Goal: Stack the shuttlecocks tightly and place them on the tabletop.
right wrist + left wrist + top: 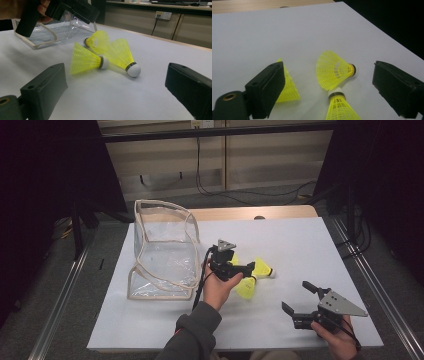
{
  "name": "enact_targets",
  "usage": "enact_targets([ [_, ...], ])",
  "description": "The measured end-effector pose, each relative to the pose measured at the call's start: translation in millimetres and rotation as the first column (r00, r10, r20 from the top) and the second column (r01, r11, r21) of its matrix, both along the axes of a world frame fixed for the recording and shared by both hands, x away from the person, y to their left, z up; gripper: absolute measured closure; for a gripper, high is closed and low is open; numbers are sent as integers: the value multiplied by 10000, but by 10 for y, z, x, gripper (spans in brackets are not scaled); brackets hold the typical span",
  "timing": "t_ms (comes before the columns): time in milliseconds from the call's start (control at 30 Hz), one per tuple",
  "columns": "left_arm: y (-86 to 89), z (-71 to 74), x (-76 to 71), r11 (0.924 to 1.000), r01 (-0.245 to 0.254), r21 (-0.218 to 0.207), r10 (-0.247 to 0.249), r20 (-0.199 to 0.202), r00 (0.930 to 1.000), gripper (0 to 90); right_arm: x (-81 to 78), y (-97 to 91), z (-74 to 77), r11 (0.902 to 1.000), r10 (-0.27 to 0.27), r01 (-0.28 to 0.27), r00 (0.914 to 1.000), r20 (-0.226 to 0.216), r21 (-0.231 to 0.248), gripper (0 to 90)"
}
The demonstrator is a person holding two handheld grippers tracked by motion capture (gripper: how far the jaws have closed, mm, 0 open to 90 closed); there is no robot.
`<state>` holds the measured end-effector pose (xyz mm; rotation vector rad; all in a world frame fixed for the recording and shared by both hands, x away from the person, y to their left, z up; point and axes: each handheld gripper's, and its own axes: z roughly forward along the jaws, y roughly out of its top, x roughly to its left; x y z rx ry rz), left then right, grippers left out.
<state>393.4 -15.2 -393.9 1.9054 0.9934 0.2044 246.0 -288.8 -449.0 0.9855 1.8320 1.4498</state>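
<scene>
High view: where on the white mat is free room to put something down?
The white mat is bare at its far right, beyond the three yellow shuttlecocks, and along the near edge between the two hands. It is crowded in the middle, where the left claw hovers over them beside the clear bag.

- Left gripper (248, 268): black body, blocky matt-black jaws, grey three-cornered plate on top, black cable trailing.
- Right gripper (299, 297): black, larger grey plate with small holes.
- Sleeve (192, 337): dark grey, ribbed cuff.
</scene>
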Motion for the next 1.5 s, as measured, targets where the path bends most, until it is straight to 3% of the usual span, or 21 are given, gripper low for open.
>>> enact_targets([
  [733,95,-42,-176,9971,713,-249,-714,-27,9974,57,-1,-9,-4,10000,28,-28,10000,-5,-59,30],
  [1067,122,-43,-331,9900,1366,-343,-1364,81,9906,54,31,-7,-7,10000,11,-11,10000,-57,-68,29],
  [1500,174,-69,-406,9858,1646,-325,-1644,83,9864,52,88,22,-5,9998,171,-171,9997,-188,28,29],
])
